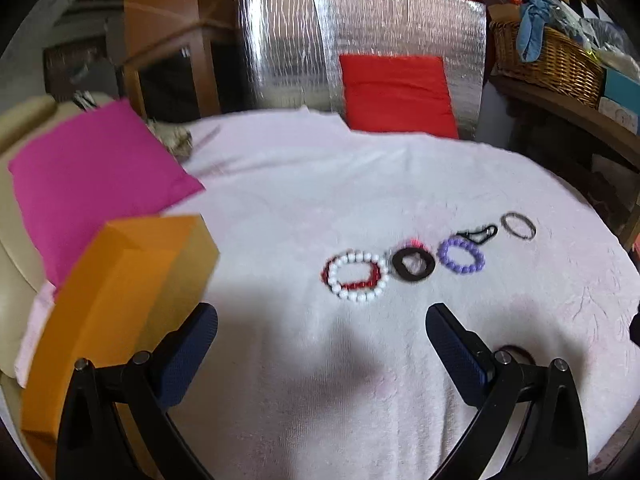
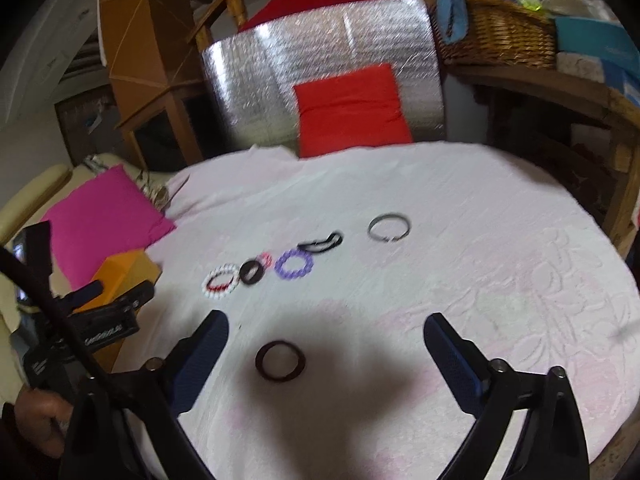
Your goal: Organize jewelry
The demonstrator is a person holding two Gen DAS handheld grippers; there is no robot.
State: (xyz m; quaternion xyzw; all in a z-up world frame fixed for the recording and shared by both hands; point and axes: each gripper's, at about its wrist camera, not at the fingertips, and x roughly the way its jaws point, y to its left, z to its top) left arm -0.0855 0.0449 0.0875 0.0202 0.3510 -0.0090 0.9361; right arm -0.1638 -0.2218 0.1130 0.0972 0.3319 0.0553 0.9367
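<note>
Both our claws, left gripper (image 1: 322, 322) and right gripper (image 2: 326, 332), gape wide and empty; we count one dark bangle (image 2: 280, 361) between the right fingers, one white bead bracelet (image 1: 358, 276), one purple bracelet (image 1: 461, 255) and one orange box (image 1: 120, 300)

A red cushion (image 1: 396, 94) is propped against the silver foil panel (image 1: 288, 44); a wicker basket (image 1: 548, 64) is parked right of it, a pink cushion (image 1: 92, 176) left.

Right claw (image 2: 326, 334) spread wide, dark bangle (image 2: 280, 361) on white cloth (image 2: 460, 240) between jaws — seemingly untouched
</note>
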